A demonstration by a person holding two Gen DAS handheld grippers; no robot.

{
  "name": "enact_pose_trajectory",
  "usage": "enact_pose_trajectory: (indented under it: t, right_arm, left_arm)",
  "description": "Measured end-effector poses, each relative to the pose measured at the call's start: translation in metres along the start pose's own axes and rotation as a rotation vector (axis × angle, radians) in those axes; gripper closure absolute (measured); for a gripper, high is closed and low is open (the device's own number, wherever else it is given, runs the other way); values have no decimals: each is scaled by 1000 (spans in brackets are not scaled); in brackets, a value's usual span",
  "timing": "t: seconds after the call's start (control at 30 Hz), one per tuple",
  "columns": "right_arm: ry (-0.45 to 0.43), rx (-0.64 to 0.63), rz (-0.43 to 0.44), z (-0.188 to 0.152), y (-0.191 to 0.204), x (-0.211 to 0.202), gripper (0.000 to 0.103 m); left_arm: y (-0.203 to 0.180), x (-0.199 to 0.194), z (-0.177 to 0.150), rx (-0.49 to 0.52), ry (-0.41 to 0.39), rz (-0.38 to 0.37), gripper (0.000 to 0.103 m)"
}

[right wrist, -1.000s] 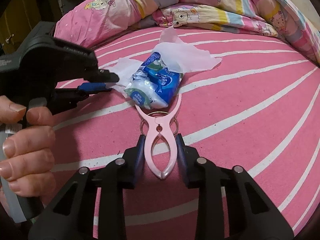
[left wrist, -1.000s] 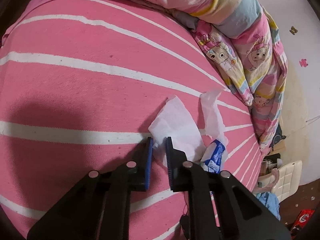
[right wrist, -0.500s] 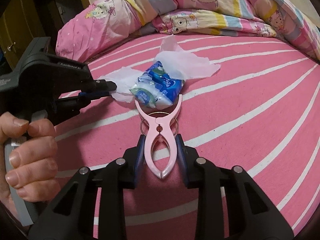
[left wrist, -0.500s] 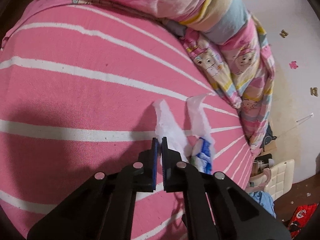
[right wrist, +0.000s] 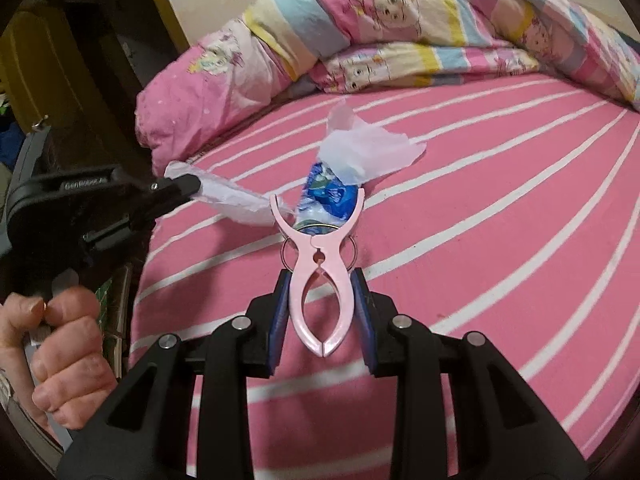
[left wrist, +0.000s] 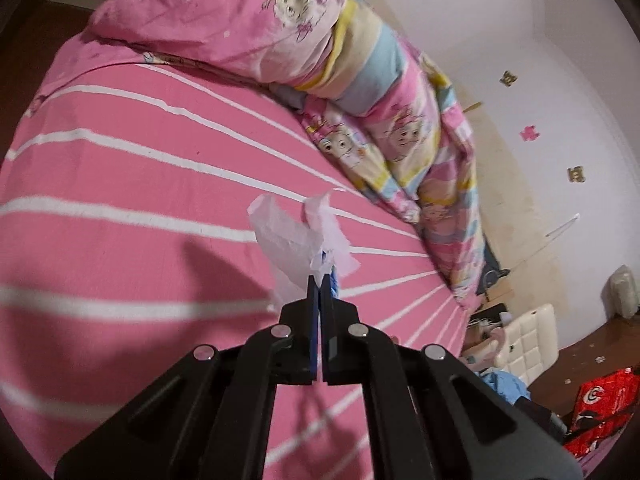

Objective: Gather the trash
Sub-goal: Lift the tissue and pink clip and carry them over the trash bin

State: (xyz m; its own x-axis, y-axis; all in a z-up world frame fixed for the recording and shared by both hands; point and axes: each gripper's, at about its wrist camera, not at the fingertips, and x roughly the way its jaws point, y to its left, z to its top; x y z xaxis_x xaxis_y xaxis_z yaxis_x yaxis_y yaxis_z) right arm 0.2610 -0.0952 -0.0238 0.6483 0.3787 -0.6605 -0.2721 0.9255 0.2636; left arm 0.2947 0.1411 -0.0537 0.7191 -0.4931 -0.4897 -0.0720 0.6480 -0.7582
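Note:
My left gripper (left wrist: 320, 280) is shut on a corner of a white tissue (left wrist: 286, 236), which hangs stretched above the pink striped bed sheet (left wrist: 120, 184). In the right wrist view the left gripper (right wrist: 188, 186) pulls that tissue (right wrist: 232, 200) out to the left. My right gripper (right wrist: 320, 276) is shut on a pink clothes peg (right wrist: 318, 276), squeezing its handles. The peg's tips hold a crumpled blue and white wrapper (right wrist: 328, 196). A second tissue (right wrist: 368, 152) drapes over the wrapper. Only a blue sliver of the wrapper (left wrist: 333, 276) shows in the left wrist view.
A rolled cartoon quilt (right wrist: 420, 20) and a pink pillow (right wrist: 208, 92) lie along the bed's far side. A hand (right wrist: 60, 344) grips the left tool. Beyond the bed's foot stand a white chair (left wrist: 528, 340) and a red bag (left wrist: 600, 404) on the floor.
The left gripper's jaws closed on the tissue's corner. Both grippers then rose, drawing the tissue, the wrapper and the peg up off the sheet.

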Motion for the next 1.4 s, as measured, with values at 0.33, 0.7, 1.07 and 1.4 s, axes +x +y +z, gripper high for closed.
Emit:
enact_pose_trajectory:
  t: [0.33, 0.7, 1.07, 1.4]
  right_arm:
    - [-109, -100, 24, -45, 19, -83, 72]
    - [-194, 38, 33, -79, -10, -194, 72]
    - [-202, 148, -88, -126, -77, -263, 72]
    - [-179, 213, -210, -180, -155, -303, 72]
  left_arm:
    - [-5, -83, -72, -27, -70, -77, 103]
    - [-61, -122, -156, 12, -40, -134, 103]
    - [-148, -109, -226, 148, 96, -197, 103]
    - [-220, -53, -292, 312, 275, -201, 103]
